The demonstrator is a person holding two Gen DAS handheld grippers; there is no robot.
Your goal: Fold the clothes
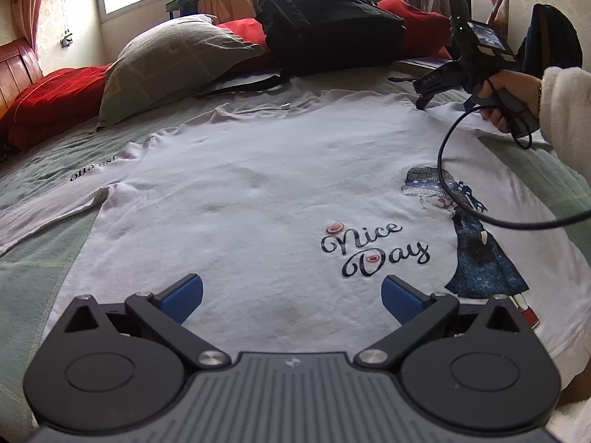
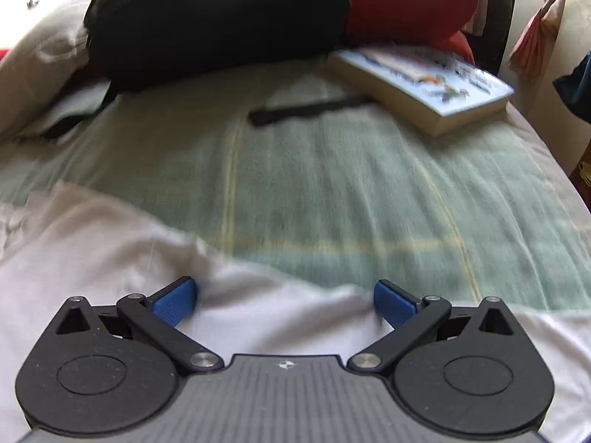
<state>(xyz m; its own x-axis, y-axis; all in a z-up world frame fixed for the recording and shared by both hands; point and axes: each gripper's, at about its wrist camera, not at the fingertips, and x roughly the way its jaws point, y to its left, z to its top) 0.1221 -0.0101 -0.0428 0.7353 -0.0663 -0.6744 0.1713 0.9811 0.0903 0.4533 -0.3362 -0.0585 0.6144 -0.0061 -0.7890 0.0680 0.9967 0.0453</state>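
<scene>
A white long-sleeved shirt (image 1: 258,192) printed with "Nice Day" and a girl in a blue dress lies flat on the green bed cover (image 1: 33,273), one sleeve stretched out to the left. My left gripper (image 1: 291,297) hovers open over the shirt's near hem, with nothing between its blue pads. A hand holds my right gripper (image 1: 421,101) at the shirt's far right shoulder. In the right wrist view the right gripper (image 2: 284,301) is open just over the shirt's (image 2: 110,251) edge, the cloth lying between the spread pads.
A black backpack (image 1: 328,18), a grey pillow (image 1: 173,62) and red cushions (image 1: 48,99) line the bed's far side. A thick book (image 2: 424,81) and a black strap (image 2: 306,110) lie beyond the shirt. A black cable (image 1: 454,170) hangs over the print.
</scene>
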